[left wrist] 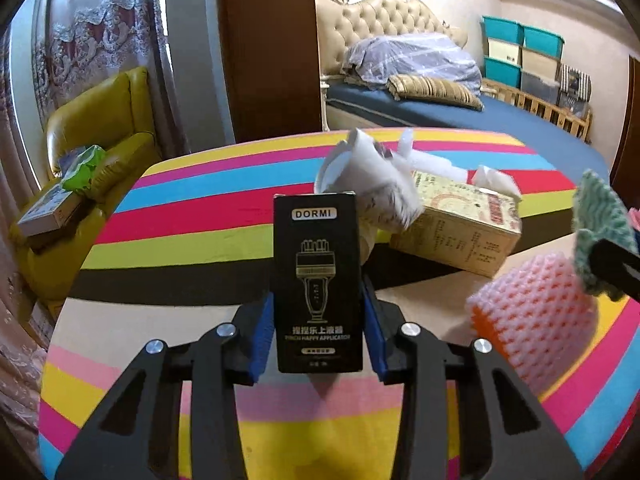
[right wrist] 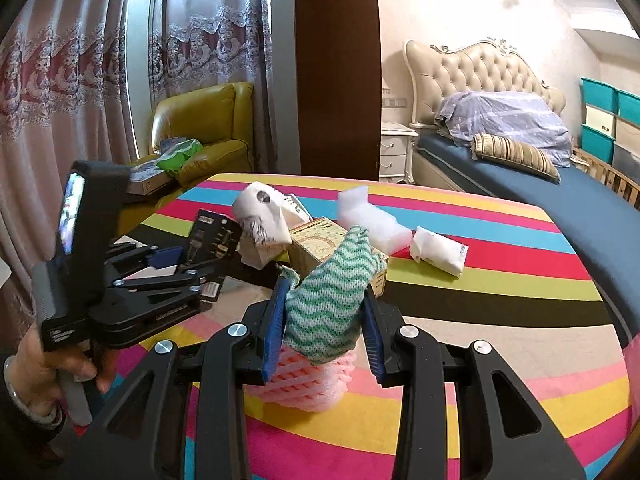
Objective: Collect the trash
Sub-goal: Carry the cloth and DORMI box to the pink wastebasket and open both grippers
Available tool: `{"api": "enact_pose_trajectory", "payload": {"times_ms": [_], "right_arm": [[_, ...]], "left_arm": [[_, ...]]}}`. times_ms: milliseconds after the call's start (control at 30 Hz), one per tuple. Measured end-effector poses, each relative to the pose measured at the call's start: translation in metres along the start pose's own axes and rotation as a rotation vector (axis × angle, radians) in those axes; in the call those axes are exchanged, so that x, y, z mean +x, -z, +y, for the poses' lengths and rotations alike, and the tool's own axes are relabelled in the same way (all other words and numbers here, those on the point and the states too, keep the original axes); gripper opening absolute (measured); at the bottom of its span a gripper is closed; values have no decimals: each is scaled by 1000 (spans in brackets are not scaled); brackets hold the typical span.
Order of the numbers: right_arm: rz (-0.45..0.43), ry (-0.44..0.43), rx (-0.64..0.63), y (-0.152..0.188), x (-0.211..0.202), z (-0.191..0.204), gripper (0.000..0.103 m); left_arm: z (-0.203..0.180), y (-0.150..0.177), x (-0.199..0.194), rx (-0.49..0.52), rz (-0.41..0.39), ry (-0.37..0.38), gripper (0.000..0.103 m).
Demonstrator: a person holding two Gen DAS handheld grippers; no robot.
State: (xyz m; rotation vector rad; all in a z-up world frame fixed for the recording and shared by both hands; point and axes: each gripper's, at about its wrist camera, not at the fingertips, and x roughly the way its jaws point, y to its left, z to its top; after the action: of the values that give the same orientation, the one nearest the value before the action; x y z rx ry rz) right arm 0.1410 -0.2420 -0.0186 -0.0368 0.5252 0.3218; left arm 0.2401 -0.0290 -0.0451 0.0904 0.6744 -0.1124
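Left wrist view, item one: my left gripper is clamped on a black DORMI carton, held upright between the blue pads, which press its two long sides. Printed on its face: a gold applicator drawing and the words "PINCH HAPPY APPLICATOR".

Item two, right wrist view: my right gripper is closed on a green-and-white wavy knit cloth, bunched between the blue pads, with a pink foam net sleeve directly beneath it. I cannot tell whether the sleeve is also pinched or only rests on the table. In the left wrist view an orange shape shows through the sleeve's left end.

Item three, loose trash on the striped tablecloth:
- yellow printed cardboard box, lying on its side behind both held items;
- crumpled white paper wrapper, leaning against the box and just beside the black carton;
- white foam block, behind the box;
- small white packet, to the right of the box, apart from it.

Item four, surroundings: yellow leather armchair holding boxes and a green bag; bed with tufted headboard; teal storage bins.
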Motion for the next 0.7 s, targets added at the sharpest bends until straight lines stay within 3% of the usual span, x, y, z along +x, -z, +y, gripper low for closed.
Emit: {"api": "enact_pose_trajectory", "payload": {"times_ms": [433,700], "right_arm": [[-31,-19,-13,0,-10,11,35],[-44,-32,-26,1,-17,15,35]], "left_arm": [[14,29,-53,-48,-83,0,38],[20,40,-62,-63,-78,13,38]]}}
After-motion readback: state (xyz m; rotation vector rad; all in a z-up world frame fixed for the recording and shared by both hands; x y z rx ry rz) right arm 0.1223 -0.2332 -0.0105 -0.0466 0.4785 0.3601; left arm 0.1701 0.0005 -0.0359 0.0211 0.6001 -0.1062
